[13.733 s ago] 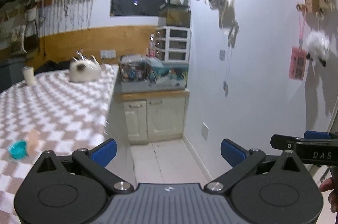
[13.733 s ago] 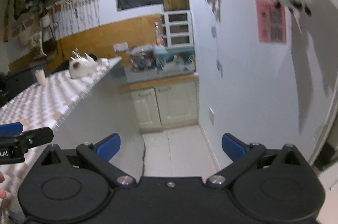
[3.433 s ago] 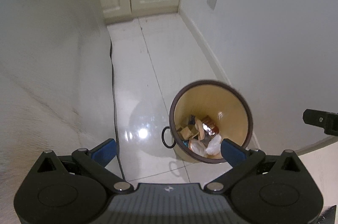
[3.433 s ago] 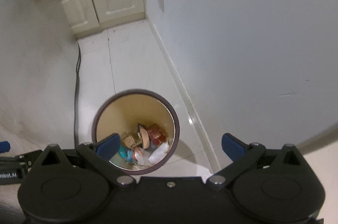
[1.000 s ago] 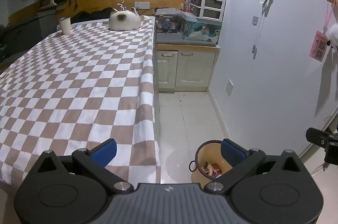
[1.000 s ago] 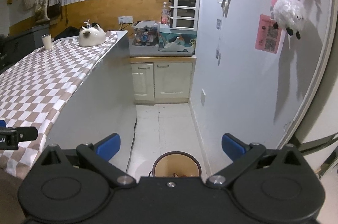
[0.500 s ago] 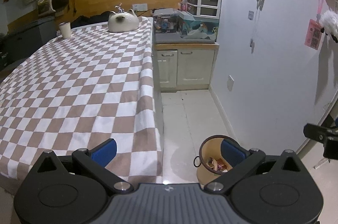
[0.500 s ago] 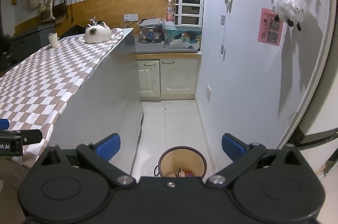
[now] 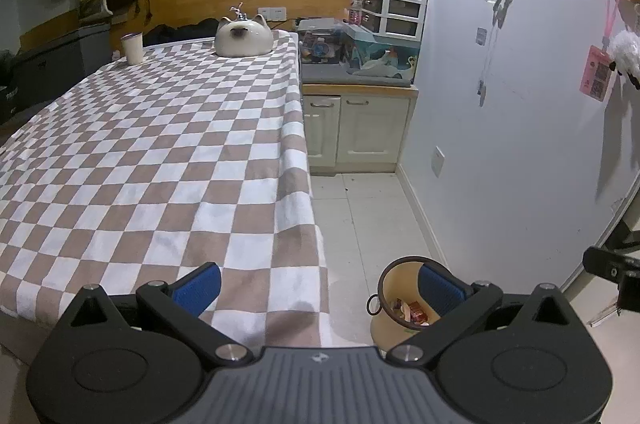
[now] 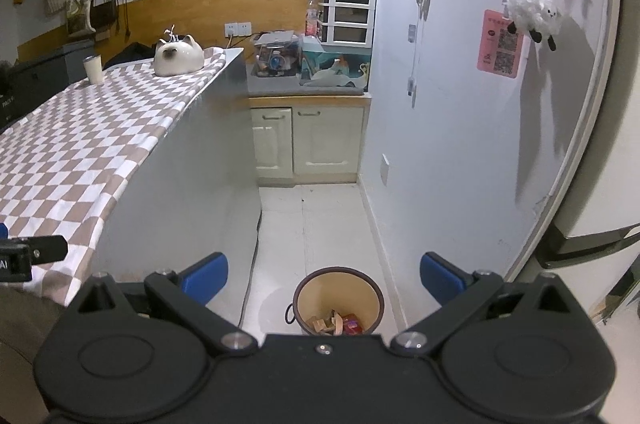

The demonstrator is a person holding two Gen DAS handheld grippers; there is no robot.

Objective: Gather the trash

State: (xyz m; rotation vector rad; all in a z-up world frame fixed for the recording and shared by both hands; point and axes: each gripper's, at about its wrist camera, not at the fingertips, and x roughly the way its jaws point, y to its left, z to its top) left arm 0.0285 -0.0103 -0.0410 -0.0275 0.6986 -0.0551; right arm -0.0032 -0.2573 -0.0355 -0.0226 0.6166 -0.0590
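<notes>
Comparing with a few seconds ago, both grippers have risen from just above the trash bin (image 10: 338, 298) and now look across the room from a higher place; the bin, which filled the views then, is now small and low on the floor. In the last second the views pulled back only a little more. I judge that the dropping step is finished and the person stands back to look for more trash.

I take the bin as the landmark and go from left to right. Far to its left, the left gripper (image 9: 318, 288) hangs over the near edge of the table (image 9: 168, 159), with its blue fingers wide apart and nothing between them. The checkered cloth on the table shows no trash; only a white cup (image 9: 133, 48) and a cat-shaped ceramic piece (image 9: 243, 38) stand at the far end, well apart from the bin. The bin itself stands on the pale tiled floor, just beside the table side and near the wall, and wrappers and scraps (image 10: 336, 324) lie at its bottom. Above the bin, the right gripper (image 10: 324, 278) is also spread open and empty. Behind the bin, cream cabinets (image 10: 308, 139) carry a cluttered counter. To its right is the white wall, where a fluffy sheep toy (image 10: 534, 9) and a pink card (image 10: 500, 43) hang.
</notes>
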